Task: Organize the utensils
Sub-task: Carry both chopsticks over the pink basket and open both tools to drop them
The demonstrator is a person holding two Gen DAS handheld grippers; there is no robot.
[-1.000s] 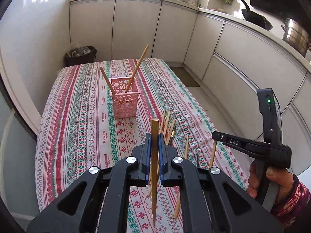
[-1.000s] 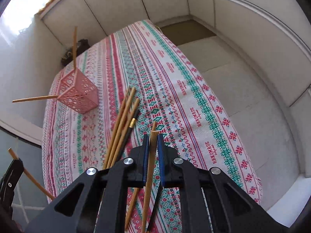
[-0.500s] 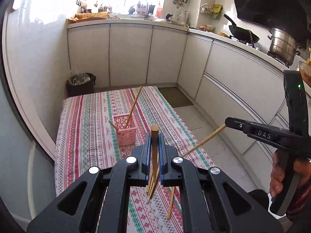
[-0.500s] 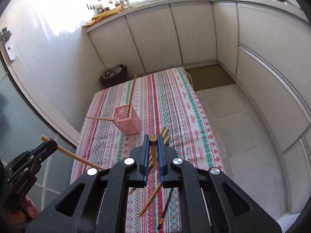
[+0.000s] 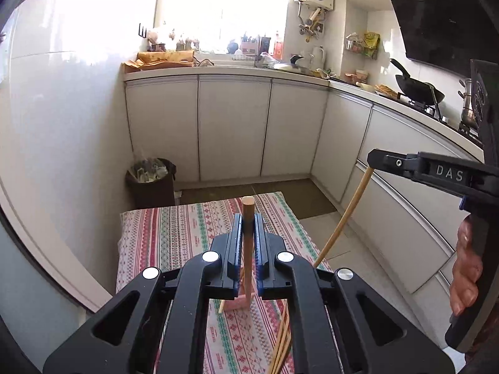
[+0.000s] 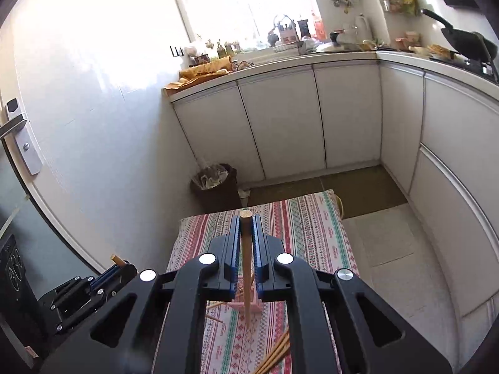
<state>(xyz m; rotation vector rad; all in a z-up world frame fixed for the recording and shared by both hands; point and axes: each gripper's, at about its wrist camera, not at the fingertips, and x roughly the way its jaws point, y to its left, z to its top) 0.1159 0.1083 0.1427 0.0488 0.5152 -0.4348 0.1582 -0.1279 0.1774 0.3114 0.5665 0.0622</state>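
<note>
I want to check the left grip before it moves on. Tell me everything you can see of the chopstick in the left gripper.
The chopstick is a plain, light wooden stick with a round, flat-cut top end. It stands about upright in the left wrist view, clamped between the blue pads of the shut left gripper, its top poking just above them. Its lower part hangs free over the striped tablecloth, in front of the pink holder.

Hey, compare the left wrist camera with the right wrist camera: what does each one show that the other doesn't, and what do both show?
Only the left wrist view shows the person's hand around the right gripper's handle, and that gripper from the side with its chopstick hanging down.

Only the right wrist view shows the door handle and the left gripper from the side.

Both show a gripper shut on a wooden chopstick, the striped tablecloth, the pink holder, loose chopsticks, the bin and white cabinets.
</note>
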